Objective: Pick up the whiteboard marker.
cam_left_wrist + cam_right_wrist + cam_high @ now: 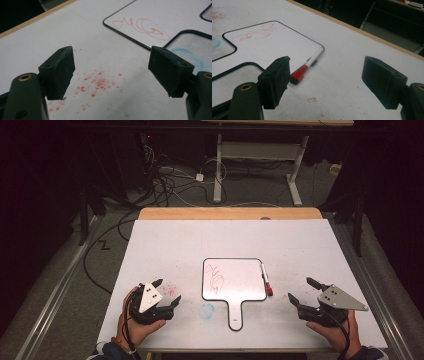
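Both tongs wide apart and empty, parked either side of the little whiteboard.

You had your left gripper (pixel 169 291) low over the red ink specks (pixel 96 82) on the table cover (pixel 175 240), jaws spread with nothing in them, and your right gripper (pixel 302 289) just as open, pointed toward the marker (pixel 308 65). My guess is you were set to grab that pen. The paddle-shaped whiteboard (pixel 240 280) sat flat mid-table between your hands, handle toward you, red scribble (pixel 216 277) on its left half, with the red-capped marker lying along its right edge. A faint blue smudge (pixel 206 309) sat beside the handle.
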The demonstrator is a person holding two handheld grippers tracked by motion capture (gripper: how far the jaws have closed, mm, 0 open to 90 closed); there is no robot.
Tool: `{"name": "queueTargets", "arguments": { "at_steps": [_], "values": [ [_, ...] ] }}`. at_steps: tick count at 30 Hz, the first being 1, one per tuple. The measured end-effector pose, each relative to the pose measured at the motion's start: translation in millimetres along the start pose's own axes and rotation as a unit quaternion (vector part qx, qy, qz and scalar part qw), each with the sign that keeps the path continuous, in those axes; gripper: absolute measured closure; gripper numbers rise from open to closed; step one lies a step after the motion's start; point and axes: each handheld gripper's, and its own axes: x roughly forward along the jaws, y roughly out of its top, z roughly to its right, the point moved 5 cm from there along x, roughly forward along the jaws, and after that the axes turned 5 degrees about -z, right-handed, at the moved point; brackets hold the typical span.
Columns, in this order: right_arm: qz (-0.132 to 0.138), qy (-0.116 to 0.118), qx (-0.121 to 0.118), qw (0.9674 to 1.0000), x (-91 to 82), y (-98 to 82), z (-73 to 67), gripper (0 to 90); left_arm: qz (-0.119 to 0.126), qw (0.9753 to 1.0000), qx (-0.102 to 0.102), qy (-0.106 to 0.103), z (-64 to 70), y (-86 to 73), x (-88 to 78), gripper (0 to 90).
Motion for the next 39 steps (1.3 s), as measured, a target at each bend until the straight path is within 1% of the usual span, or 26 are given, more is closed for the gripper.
{"name": "queueTargets", "arguments": {
  "at_steps": [2, 3, 4, 5, 6, 8, 10, 11, 13, 14, 15, 16, 18, 19, 20, 21, 22, 26, 30, 32, 34, 35, 36, 37, 38, 39],
  "values": [
    [0.002, 0.001, -0.001, 1.0, 0.2, 0.5, 0.2, 24.3, -0.001, 1.0, 0.005, -0.002, 1.7, 1.1, 2.2, 19.7],
    [0.002, 0.006, 0.005, 1.0, 0.4, 0.7, 0.2, 24.1, 0.001, 1.0, 0.005, -0.005, 2.4, 1.4, 2.5, 19.6],
    [0.004, 0.004, 0.007, 1.0, -0.4, 0.7, 0.6, 24.2, 0.003, 0.9999, 0.015, -0.002, 2.0, 2.1, 3.1, 19.5],
    [0.005, 0.002, 0.005, 1.0, -1.1, 0.6, 1.3, 24.5, -0.002, 0.9999, 0.011, -0.007, 3.6, 1.1, 3.5, 19.6],
    [0.003, 0.002, 0.005, 1.0, -1.7, 0.3, 1.9, 24.5, -0.002, 0.9998, 0.018, -0.007, 3.2, 1.3, 4.6, 19.5],
    [-0.001, 0.01, 0.014, 0.9999, -0.9, -0.1, 4.2, 25.5, -0.007, 0.9997, 0.023, -0.009, 3.3, 0.1, 6.8, 19.5],
    [-0.004, 0.015, 0.015, 0.9998, 0.0, 0.0, 5.2, 26.3, -0.017, 0.9996, 0.019, -0.015, 4.0, -2.4, 9.5, 19.5],
    [-0.015, 0.027, 0.027, 0.9992, 3.4, -0.1, 6.2, 28.7, -0.019, 0.9994, 0.028, -0.011, 3.6, -3.1, 10.8, 19.7],
    [-0.034, 0.046, 0.046, 0.9973, 8.2, -1.0, 7.0, 30.9, -0.025, 0.9993, 0.025, -0.014, 5.3, -4.0, 11.1, 19.9],
    [-0.034, 0.046, 0.046, 0.9973, 8.2, -1.0, 7.0, 30.9, -0.025, 0.9992, 0.027, -0.014, 6.4, -4.2, 11.1, 19.9],
    [-0.043, 0.05, 0.053, 0.9964, 11.1, -1.1, 7.6, 31.6, -0.024, 0.9992, 0.028, -0.015, 7.6, -4.0, 10.6, 19.8],
    [-0.063, 0.057, 0.058, 0.9947, 16.9, -1.2, 8.6, 32.6, -0.025, 0.9992, 0.028, -0.014, 8.6, -3.8, 10.2, 19.8],
    [-0.073, 0.058, 0.057, 0.994, 21.7, -0.7, 9.9, 32.9, -0.023, 0.9991, 0.031, -0.016, 10.2, -3.8, 9.5, 19.8],
    [-0.073, 0.058, 0.057, 0.994, 21.7, -0.7, 9.9, 32.9, -0.023, 0.999, 0.033, -0.016, 10.5, -3.9, 9.3, 19.8],
    [-0.086, 0.064, 0.058, 0.9926, 27.5, -1.0, 10.2, 32.8, -0.024, 0.999, 0.035, -0.014, 10.5, -3.8, 9.3, 19.8],
    [-0.086, 0.064, 0.058, 0.9926, 27.5, -1.0, 10.2, 32.8, -0.023, 0.9991, 0.033, -0.015, 10.6, -3.7, 9.6, 19.8],
    [-0.095, 0.071, 0.06, 0.9911, 32.6, -0.9, 10.6, 32.8, -0.025, 0.999, 0.033, -0.015, 10.6, -3.7, 10.1, 19.6],
    [-0.103, 0.076, 0.058, 0.99, 39.3, 0.6, 9.7, 33.0, -0.029, 0.9986, 0.042, -0.013, 12.9, -4.1, 11.9, 19.6],
    [-0.121, 0.091, 0.055, 0.987, 50.3, 4.5, 9.9, 35.4, -0.035, 0.9982, 0.046, -0.014, 13.8, -4.9, 13.1, 19.7],
    [-0.126, 0.097, 0.066, 0.985, 56.0, 9.1, 10.9, 36.1, -0.037, 0.9981, 0.047, -0.013, 14.1, -5.0, 13.7, 19.6],
    [-0.136, 0.103, 0.069, 0.983, 64.2, 13.9, 11.8, 37.1, -0.04, 0.9979, 0.049, -0.013, 14.4, -5.1, 14.6, 19.6],
    [-0.143, 0.105, 0.073, 0.9814, 73.4, 18.6, 11.9, 37.8, -0.041, 0.9978, 0.049, -0.013, 14.7, -5.2, 15.1, 19.7],
    [-0.151, 0.111, 0.077, 0.9793, 78.2, 20.5, 11.0, 37.9, -0.043, 0.9977, 0.052, -0.012, 14.7, -5.4, 15.3, 19.7],
    [-0.151, 0.111, 0.077, 0.9793, 78.2, 20.5, 11.0, 37.9, -0.043, 0.9976, 0.052, -0.014, 14.9, -5.5, 15.7, 19.7],
    [-0.158, 0.117, 0.082, 0.9771, 83.2, 22.1, 10.5, 37.9, -0.043, 0.9976, 0.051, -0.016, 15.2, -5.7, 16.1, 19.7],
    [-0.169, 0.121, 0.084, 0.9745, 93.7, 25.3, 10.4, 38.5, -0.046, 0.9974, 0.053, -0.015, 15.0, -6.2, 16.4, 19.7]
  ]
}}
